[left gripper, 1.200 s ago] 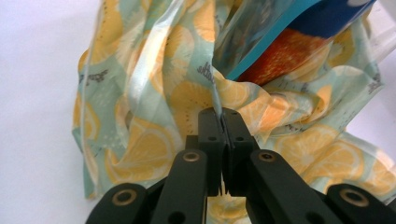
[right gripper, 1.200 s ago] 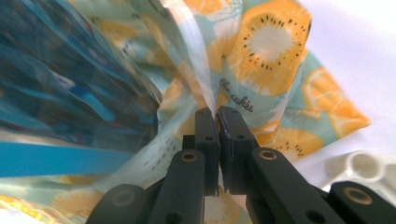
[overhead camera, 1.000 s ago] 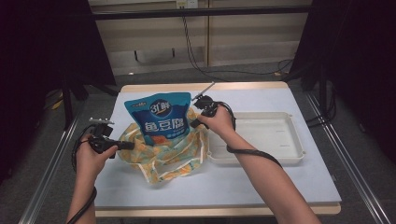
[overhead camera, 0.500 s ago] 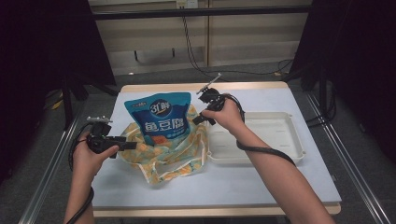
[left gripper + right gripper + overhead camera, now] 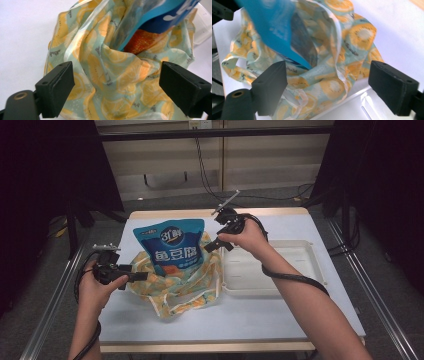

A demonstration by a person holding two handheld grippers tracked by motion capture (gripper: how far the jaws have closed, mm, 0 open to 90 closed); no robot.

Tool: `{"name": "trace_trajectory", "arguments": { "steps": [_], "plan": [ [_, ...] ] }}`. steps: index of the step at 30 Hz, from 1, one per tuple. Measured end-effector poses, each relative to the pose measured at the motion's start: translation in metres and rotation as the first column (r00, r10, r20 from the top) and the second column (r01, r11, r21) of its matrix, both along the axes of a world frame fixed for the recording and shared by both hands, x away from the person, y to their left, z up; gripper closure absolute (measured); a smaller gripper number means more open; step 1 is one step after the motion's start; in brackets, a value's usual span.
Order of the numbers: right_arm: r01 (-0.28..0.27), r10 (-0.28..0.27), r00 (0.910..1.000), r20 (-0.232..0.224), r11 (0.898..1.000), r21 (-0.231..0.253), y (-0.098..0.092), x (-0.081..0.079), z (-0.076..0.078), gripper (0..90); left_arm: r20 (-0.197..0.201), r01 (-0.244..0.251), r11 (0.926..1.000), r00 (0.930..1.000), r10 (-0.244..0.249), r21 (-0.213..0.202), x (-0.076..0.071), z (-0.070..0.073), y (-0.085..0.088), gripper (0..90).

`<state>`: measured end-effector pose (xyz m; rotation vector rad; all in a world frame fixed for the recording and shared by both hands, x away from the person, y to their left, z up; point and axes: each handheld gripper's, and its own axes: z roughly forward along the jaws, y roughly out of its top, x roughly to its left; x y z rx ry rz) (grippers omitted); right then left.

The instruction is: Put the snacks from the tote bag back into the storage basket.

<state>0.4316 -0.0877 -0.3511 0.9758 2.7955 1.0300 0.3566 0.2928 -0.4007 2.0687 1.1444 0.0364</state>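
A blue snack pouch (image 5: 170, 245) stands upright inside a thin bag printed with orange slices (image 5: 182, 282) at the table's left centre. My left gripper (image 5: 139, 276) is open at the printed bag's left edge. In the left gripper view its jaws straddle the printed bag (image 5: 112, 75), with the blue pouch (image 5: 165, 15) behind. My right gripper (image 5: 214, 245) is open just off the bag's upper right rim. The right gripper view looks down on the bag's rim (image 5: 337, 50) and the blue pouch (image 5: 272, 27), with nothing pinched between the jaws.
A shallow white tray (image 5: 310, 265) lies to the right of the bag, its corner (image 5: 362, 107) close under my right gripper. The white table top (image 5: 280, 320) has bare space in front. Cables trail from both grippers.
My right hand has lifted a little and drawn back from the bag's right rim. The left hand has barely moved. The pouch and bag stay in place.
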Motion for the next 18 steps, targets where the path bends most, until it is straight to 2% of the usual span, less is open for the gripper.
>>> {"name": "trace_trajectory", "arguments": {
  "steps": [3,4,9,14,18],
  "plan": [
    [-0.02,0.02,0.9996,0.018,1.0,0.002,0.004,-0.002,0.005,11.3,-0.012,-0.009,0.9999,0.9999,0.009,-0.007,-0.001,-0.002,-0.001,11.1],
    [-0.029,0.029,0.9993,0.023,1.0,0.008,0.005,-0.002,0.007,10.3,-0.01,0.002,1.0,0.9999,-0.002,0.009,-0.001,-0.003,0.0,10.7],
    [-0.081,0.08,0.9948,0.064,0.996,0.023,0.007,-0.003,0.014,4.2,-0.004,-0.006,0.9998,1.0,0.006,0.019,-0.003,-0.003,-0.002,10.0],
    [-0.112,0.108,0.9911,0.078,0.992,0.052,0.008,-0.002,0.022,3.8,-0.012,0.01,0.9998,0.9999,-0.01,0.015,-0.001,-0.005,-0.006,10.0],
    [-0.128,0.124,0.9889,0.083,0.991,0.049,0.011,-0.003,0.03,3.8,-0.009,0.004,0.9999,0.9999,-0.004,0.01,-0.001,-0.004,-0.008,10.0]
  ]
}}
